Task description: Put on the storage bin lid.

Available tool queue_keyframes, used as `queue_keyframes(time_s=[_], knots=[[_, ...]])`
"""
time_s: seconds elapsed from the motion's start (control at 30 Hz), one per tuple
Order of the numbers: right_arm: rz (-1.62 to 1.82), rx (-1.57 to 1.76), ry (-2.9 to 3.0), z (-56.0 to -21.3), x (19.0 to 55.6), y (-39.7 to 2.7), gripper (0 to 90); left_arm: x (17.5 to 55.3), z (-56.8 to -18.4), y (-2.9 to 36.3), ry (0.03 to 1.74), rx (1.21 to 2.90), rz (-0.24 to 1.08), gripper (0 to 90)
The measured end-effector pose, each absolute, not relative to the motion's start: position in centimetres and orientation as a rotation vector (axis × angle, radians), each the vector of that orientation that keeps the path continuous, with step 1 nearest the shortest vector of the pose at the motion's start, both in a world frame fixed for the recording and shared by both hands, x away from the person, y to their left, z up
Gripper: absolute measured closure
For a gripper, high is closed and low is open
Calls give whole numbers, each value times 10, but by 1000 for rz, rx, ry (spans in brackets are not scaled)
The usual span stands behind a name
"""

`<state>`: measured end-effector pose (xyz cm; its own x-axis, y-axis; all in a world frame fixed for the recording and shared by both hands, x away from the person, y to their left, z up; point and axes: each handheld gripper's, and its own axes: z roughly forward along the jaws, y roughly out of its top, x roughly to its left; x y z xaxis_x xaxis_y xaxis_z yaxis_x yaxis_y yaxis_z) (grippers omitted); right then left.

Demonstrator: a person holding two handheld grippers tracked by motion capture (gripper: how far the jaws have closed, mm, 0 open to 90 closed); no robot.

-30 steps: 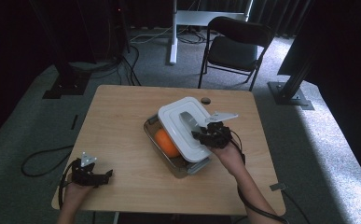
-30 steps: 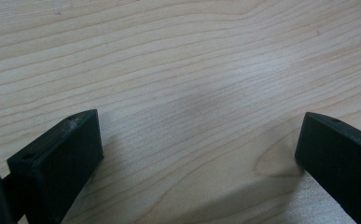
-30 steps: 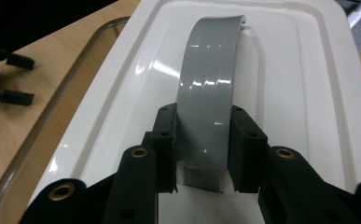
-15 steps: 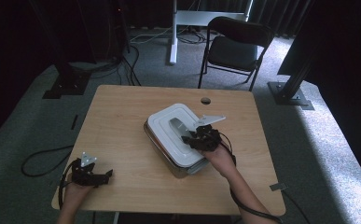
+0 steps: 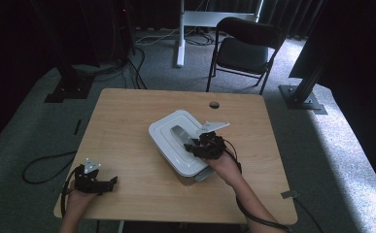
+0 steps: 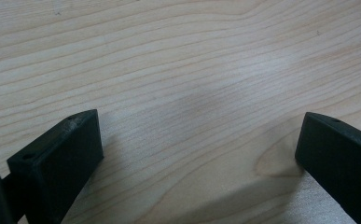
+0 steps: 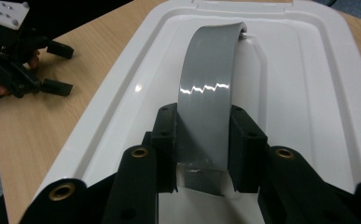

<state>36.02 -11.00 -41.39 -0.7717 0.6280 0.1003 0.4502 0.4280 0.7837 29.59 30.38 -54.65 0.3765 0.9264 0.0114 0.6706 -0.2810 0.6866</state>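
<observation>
Two hands are at work on the pale wooden table (image 5: 127,116), one at each side. Starting at your left: your left hand (image 5: 76,201) comes in from the bottom edge and rests at the near left corner of the table, forearm short and straight, with the left gripper (image 5: 109,181) lying low on the wood and pointing toward the middle of the table. In the left gripper view its jaws stand wide apart with bare wood grain between them and nothing held.

Toward the middle sits the white rectangular plastic lid (image 5: 176,141), lying on the grey box (image 5: 201,175) whose corner shows beneath its near edge. The lid's grey arched strap handle (image 7: 208,88) runs along its centre.

At the right, your right forearm reaches in diagonally from the bottom edge, wrist bent over the lid's near right side. The right gripper (image 7: 201,144) is clamped on that handle, one pad against each edge of it.
</observation>
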Motion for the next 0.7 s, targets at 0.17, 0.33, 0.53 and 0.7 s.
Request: queue_keyframes(time_s=[0.17,0.33,0.53,0.7], knots=[[1275,949,2480,-415,359,-114,674,296,-546,304,1370,2045,558,11],[1299,954,2491,-421,358,-116,673,296,-546,304,1369,2046,557,11],[1341,946,2502,-419,360,-119,481,296,-546,304,1369,2046,557,11],[1402,990,2409,-412,360,-137,302,297,-546,301,1369,2048,559,11]])
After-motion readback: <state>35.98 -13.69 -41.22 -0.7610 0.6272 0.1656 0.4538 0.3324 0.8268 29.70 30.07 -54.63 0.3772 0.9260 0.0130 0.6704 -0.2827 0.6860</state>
